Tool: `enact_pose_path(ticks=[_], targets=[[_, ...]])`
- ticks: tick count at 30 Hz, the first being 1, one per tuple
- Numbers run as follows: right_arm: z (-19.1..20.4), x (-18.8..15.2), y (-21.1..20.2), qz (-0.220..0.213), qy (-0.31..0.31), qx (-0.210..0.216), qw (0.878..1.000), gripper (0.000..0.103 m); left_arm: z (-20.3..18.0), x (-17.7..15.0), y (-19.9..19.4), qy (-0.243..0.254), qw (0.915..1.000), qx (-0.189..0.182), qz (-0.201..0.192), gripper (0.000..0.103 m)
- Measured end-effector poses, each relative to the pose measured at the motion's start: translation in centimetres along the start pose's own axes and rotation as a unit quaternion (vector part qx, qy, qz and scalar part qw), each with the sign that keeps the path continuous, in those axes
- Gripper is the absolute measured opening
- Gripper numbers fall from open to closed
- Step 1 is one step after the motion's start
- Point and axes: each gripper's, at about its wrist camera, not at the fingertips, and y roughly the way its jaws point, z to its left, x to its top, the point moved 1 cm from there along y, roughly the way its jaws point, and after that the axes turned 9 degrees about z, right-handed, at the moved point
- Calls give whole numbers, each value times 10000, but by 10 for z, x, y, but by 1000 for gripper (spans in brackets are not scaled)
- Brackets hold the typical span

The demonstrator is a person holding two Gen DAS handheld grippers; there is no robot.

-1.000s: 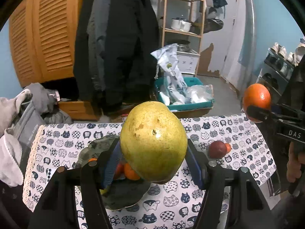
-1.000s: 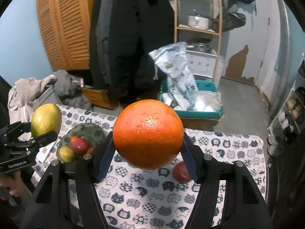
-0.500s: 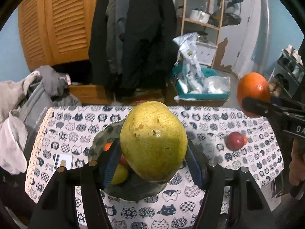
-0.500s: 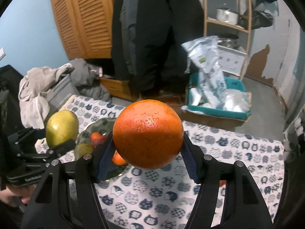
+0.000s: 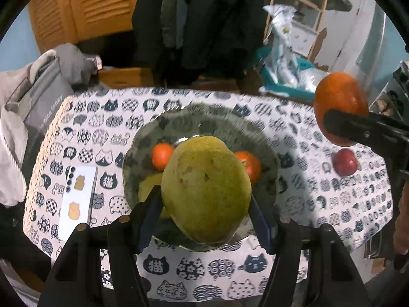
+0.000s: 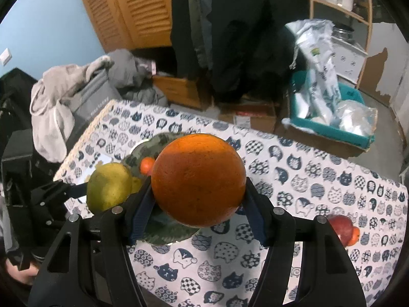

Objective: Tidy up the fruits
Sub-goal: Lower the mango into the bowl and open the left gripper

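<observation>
My left gripper [image 5: 205, 220] is shut on a large yellow-green pear [image 5: 206, 188], hanging right over the dark green plate [image 5: 265, 138]. On the plate lie two small orange fruits [image 5: 162, 155] [image 5: 249, 165] and a yellow fruit [image 5: 148, 189], partly hidden by the pear. My right gripper [image 6: 198, 209] is shut on a big orange [image 6: 198, 179], above the plate's right edge [image 6: 163, 232]. In the right wrist view the pear [image 6: 108, 186] shows at the left; in the left wrist view the orange [image 5: 340, 107] shows at the right.
A red apple [image 5: 345, 162] [image 6: 341, 226] lies on the cat-print tablecloth [image 5: 306, 204] right of the plate, a small orange fruit touching it. A white card [image 5: 78, 197] lies left of the plate. Grey clothes [image 6: 64, 102] pile at the table's left end; a teal bin [image 6: 332, 125] stands behind.
Both grippers have sunk toward the table and tipped down. The pear now hangs over the plate, and the orange has moved left to the plate's edge.
</observation>
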Motion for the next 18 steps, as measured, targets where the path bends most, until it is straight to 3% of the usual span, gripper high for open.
enact_pose_path(ticks=[18], targets=[[10,-23,83,838,-81,175,9963,66,4,-15,60,-71,9963,-147,841,67]])
